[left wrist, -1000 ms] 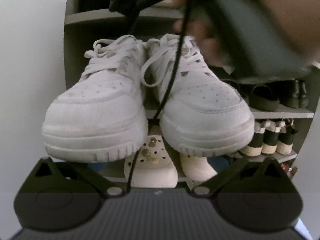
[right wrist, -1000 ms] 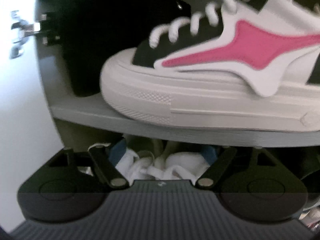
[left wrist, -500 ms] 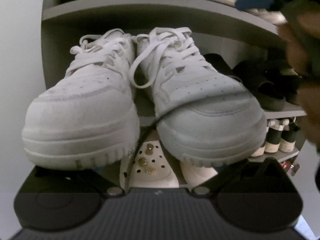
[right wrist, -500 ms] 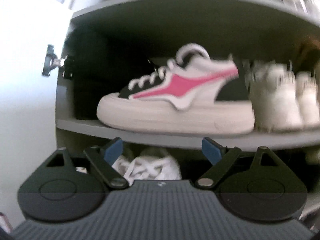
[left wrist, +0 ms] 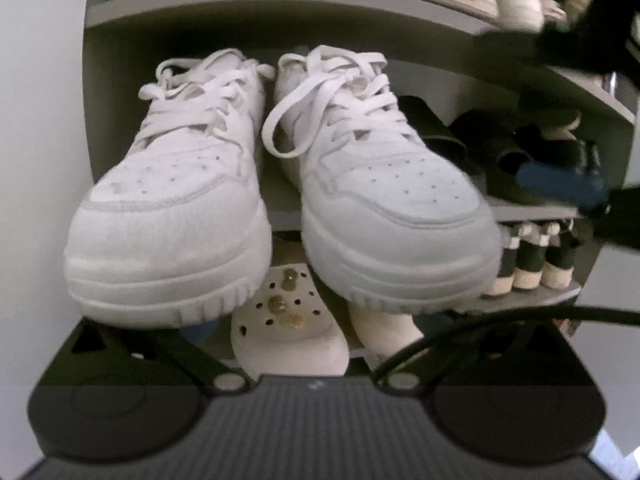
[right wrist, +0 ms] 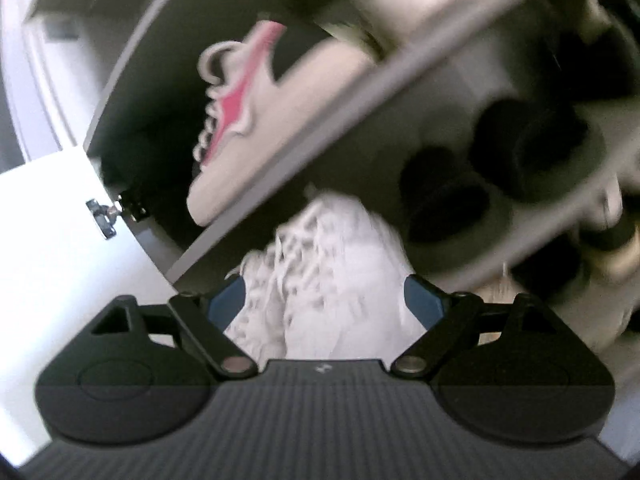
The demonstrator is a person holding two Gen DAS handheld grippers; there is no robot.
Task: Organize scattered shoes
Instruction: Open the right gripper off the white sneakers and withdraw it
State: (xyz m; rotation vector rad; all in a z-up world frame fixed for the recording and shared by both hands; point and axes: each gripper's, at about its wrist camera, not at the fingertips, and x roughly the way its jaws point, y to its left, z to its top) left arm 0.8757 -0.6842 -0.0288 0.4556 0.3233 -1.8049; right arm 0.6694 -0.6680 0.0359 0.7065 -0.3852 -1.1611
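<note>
A pair of white lace-up sneakers (left wrist: pixel 360 200) fills the left wrist view, toes toward the camera, heels over a grey middle shelf (left wrist: pixel 532 213). Their soles hide my left gripper's fingertips (left wrist: pixel 196 329), apart from a sliver of blue, so its grip is unreadable. In the tilted, blurred right wrist view, my right gripper (right wrist: pixel 324 304) stands open, blue pads (right wrist: pixel 228 304) wide apart. The same white sneakers (right wrist: pixel 332 264) lie beyond the pads, untouched. A pink-and-white sneaker (right wrist: pixel 240 132) stands on the shelf above. One blue right-gripper pad (left wrist: pixel 560 184) shows at the right of the left wrist view.
Black sandals (left wrist: pixel 480 152) sit beside the white pair. Cream clogs with studs (left wrist: pixel 288 320) and black-and-cream shoes (left wrist: pixel 532 264) are on lower shelves. A white cabinet door with a metal hinge (right wrist: pixel 104 216) stands open at the left. A black cable (left wrist: pixel 520 316) crosses low right.
The right gripper backed off from the pink sneaker, sank and rolled; in the left view it went from the top to the right edge. The white sneakers loom slightly larger.
</note>
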